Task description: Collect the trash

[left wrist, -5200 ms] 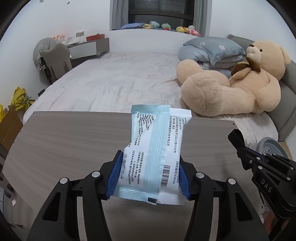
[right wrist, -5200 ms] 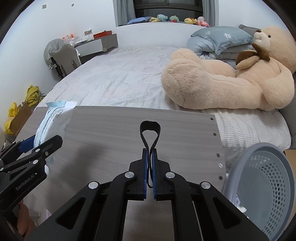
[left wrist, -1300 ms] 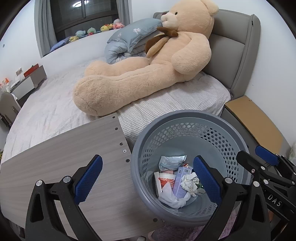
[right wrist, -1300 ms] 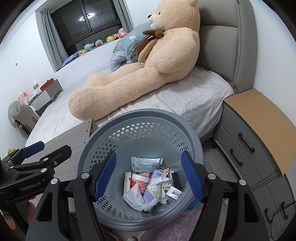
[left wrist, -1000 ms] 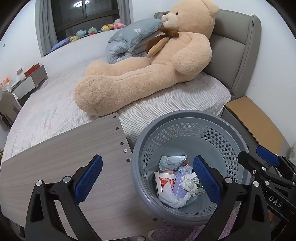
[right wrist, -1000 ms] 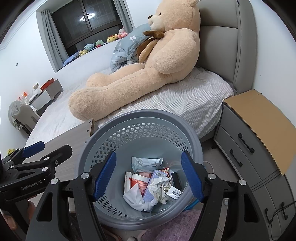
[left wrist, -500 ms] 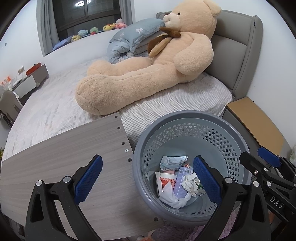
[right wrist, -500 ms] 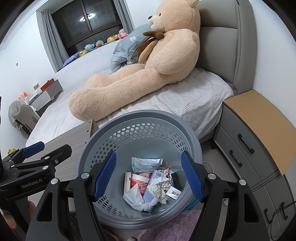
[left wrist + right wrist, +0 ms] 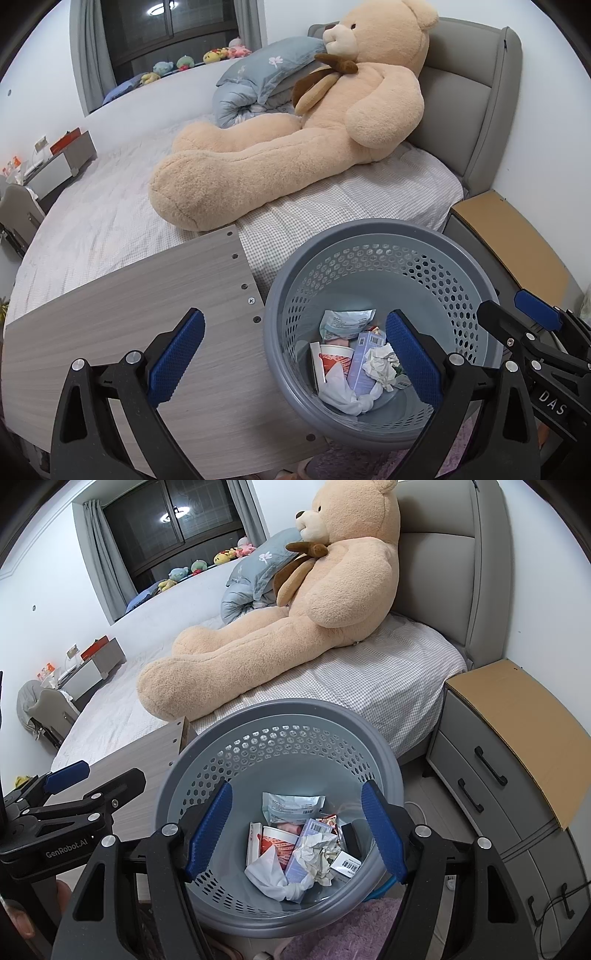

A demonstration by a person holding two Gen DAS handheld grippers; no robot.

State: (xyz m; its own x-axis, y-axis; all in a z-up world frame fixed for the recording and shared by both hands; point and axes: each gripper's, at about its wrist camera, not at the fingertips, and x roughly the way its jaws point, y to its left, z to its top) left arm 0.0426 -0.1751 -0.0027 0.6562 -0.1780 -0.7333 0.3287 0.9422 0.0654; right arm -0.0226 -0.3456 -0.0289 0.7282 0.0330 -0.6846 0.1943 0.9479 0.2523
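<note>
Left gripper: both blue pads spread wide, nothing between them; 1 pad hung over the wooden board, the other over the basket's inside.
Right gripper: jaws wide and empty, both pads inside the basket's rim.
Basket: grey, perforated, round, standing below and ahead of both pairs of fingers.
Trash: wrappers, a crumpled paper, a cup and small boxes lay piled on the basket floor, straight beneath the right fingers and toward the right pad of the left gripper.
Long axis: none that mattered; the pile was a loose heap in a round bin.
Nearer hand: the right, centred over the opening; the left sat off to the board side.
Change from 5.2 s earlier: the left then clamped a pale blue packet and the right a black loop over the board; now both were empty, and a similar packet lay in the basket.
Judgement: drop apparently finished.
</note>
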